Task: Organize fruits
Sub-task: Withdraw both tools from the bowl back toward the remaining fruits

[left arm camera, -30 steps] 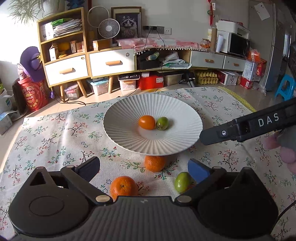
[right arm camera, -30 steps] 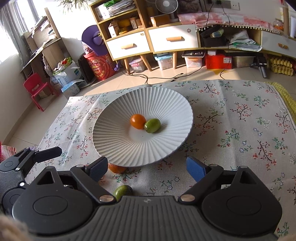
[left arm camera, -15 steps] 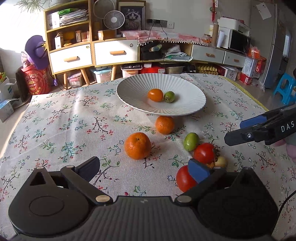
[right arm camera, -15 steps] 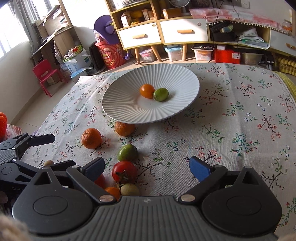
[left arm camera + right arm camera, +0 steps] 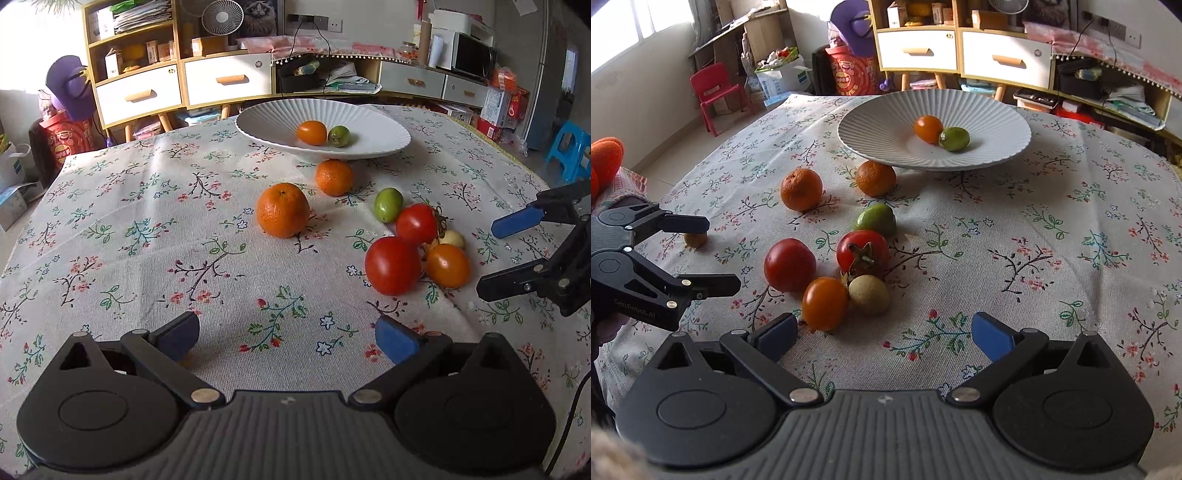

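Fruits lay scattered on the flowered tablecloth [image 5: 147, 229], most of them outside the white ribbed ceramic plate [image 5: 871, 140] that stood at the far side of the table. Inside the plate a small orange tomato [image 5: 928, 128] touched a small green fruit [image 5: 955, 139]. Just in front of the plate's rim sat a small round mandarin [image 5: 875, 178], and a larger mandarin [image 5: 801, 189] lay near it, apart. Closer in, a green plum-like fruit [image 5: 875, 220] rested beside a red tomato with a dried stem [image 5: 863, 251]; a second red tomato [image 5: 790, 264], an oval orange tomato [image 5: 824, 303] and a pale beige round fruit [image 5: 868, 294] clustered against it. A small brown fruit [image 5: 695, 239] lay alone near the table's edge, partly behind the left gripper [image 5: 716, 254]. That black two-finger gripper stood released, nothing between its jaws. The right gripper [image 5: 884, 338] hung over the cloth just beside the cluster, its blue-padded jaws opening, with bare cloth between them and no fruit held.
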`<action>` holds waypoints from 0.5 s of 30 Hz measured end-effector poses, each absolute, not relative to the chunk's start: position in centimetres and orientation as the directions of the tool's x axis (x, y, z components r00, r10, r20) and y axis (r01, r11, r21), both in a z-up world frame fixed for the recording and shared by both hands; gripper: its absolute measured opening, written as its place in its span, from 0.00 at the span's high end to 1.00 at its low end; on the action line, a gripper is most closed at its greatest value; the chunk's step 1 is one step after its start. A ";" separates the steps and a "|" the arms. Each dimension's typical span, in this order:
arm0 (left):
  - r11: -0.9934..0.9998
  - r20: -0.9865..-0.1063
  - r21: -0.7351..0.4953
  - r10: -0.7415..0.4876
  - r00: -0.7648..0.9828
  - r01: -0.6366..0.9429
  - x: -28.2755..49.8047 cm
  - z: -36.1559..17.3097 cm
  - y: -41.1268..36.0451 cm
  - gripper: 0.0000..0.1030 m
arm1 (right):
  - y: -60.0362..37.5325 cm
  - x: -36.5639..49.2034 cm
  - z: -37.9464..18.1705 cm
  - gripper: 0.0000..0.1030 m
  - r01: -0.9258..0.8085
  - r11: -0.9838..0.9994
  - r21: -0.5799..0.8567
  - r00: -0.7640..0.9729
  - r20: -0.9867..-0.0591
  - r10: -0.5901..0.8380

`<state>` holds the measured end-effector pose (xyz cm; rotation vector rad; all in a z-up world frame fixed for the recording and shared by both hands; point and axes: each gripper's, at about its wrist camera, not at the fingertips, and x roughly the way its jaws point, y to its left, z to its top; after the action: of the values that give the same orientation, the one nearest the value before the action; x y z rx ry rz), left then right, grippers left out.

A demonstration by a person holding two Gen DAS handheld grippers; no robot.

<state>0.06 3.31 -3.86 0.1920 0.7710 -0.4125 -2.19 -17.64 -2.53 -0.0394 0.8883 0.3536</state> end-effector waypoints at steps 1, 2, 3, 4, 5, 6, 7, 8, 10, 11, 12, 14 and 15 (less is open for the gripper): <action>0.900 -0.710 0.018 -0.295 0.640 0.435 -0.1 -4.1 3.2 0.04 | -17.5 -2.3 -2.7 0.03 -0.325 0.940 0.102 0.573 -0.769 0.282; 0.897 -0.712 0.019 -0.299 0.636 0.442 -0.2 -4.3 3.0 0.04 | -17.5 -2.5 -2.9 0.02 -0.336 0.938 0.085 0.573 -0.772 0.275; 0.894 -0.714 0.021 -0.301 0.632 0.448 -0.3 -4.4 2.8 0.04 | -17.4 -2.7 -3.0 0.01 -0.342 0.937 0.068 0.579 -0.770 0.267; 0.891 -0.710 0.021 -0.306 0.634 0.454 -0.5 -4.6 2.6 0.04 | -17.3 -2.9 -3.1 0.01 -0.345 0.937 0.055 0.584 -0.769 0.260; 0.887 -0.699 0.018 -0.318 0.640 0.461 -0.7 -4.7 2.4 0.04 | -17.2 -3.1 -3.2 0.01 -0.351 0.936 0.036 0.589 -0.768 0.251; 0.885 -0.694 0.018 -0.324 0.643 0.466 -0.9 -4.7 2.2 0.04 | -17.2 -3.2 -3.4 0.01 -0.360 0.933 0.015 0.594 -0.767 0.241; 0.883 -0.688 0.018 -0.329 0.647 0.469 -1.0 -4.8 2.0 0.04 | -17.1 -3.3 -3.5 0.00 -0.366 0.931 -0.001 0.601 -0.763 0.236; 0.883 -0.681 0.021 -0.331 0.653 0.470 -1.0 -4.9 1.8 0.04 | -17.1 -3.5 -3.7 0.00 -0.369 0.929 -0.011 0.609 -0.758 0.233; 0.884 -0.678 0.010 -0.337 0.653 0.467 -0.8 -4.9 1.6 0.04 | -17.1 -3.6 -3.8 0.00 -0.364 0.931 -0.012 0.618 -0.751 0.232; 0.887 -0.680 0.005 -0.336 0.652 0.462 -0.6 -4.9 1.5 0.04 | -17.1 -3.5 -3.7 0.00 -0.362 0.932 -0.012 0.619 -0.751 0.231; 0.888 -0.682 0.005 -0.334 0.651 0.461 -0.5 -4.8 1.4 0.04 | -17.1 -3.5 -3.7 0.00 -0.358 0.934 -0.009 0.622 -0.748 0.231; 0.888 -0.685 0.005 -0.332 0.648 0.460 -0.1 -4.8 1.2 0.04 | -17.0 -3.6 -3.8 0.00 -0.350 0.937 -0.014 0.633 -0.741 0.225; 0.889 -0.685 0.005 -0.331 0.649 0.458 0.0 -4.8 1.2 0.04 | -16.9 -3.6 -3.8 0.00 -0.347 0.938 -0.015 0.639 -0.736 0.224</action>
<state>-0.04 1.15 -4.76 0.1837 0.7388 -0.4513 -3.59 -16.88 -3.83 -0.1606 0.8159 0.3273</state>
